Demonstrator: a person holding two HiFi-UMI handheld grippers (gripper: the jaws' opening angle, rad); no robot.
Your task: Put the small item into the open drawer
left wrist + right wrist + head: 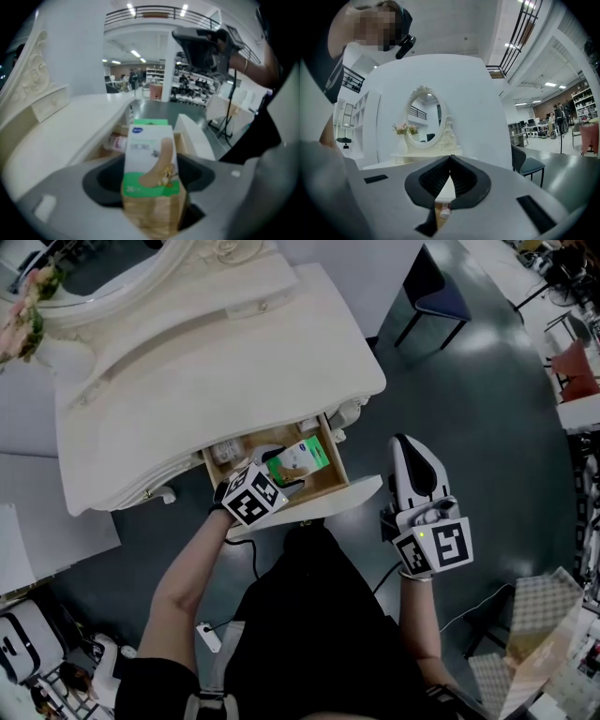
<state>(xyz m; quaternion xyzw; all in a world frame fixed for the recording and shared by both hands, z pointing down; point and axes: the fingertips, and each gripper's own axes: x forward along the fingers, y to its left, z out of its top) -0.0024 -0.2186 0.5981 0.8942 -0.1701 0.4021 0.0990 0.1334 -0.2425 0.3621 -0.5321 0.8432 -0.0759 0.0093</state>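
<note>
The white dressing table [206, 362] has its drawer [334, 500] pulled out towards the person, and the wooden inside of the drawer is visible. The small item, a white and green box [306, 457] with a picture of a plaster on it, is already inside the drawer, in its right half, and it lies a little turned against the drawer walls. The left gripper [278, 476] reaches into the drawer from the front left side, and its marker cube [252, 495] is above the front edge. In the left gripper view the box is directly between the two jaws, but the jaws are spread wide and a dark gap shows on each side of the box, so the gripper is released and is not pressing the box. Behind the box, in the left part of the drawer, there is a small pale container [228, 452]; it is too blurred to say what it is. The right gripper [408, 454] is well apart from the drawer, at its right side and above the dark floor [469, 390]. In the right gripper view its jaws are closed together at the tips and nothing is between them. This view also shows the oval mirror [423, 117] on the table and some flowers [406, 128] just beside it.
</note>
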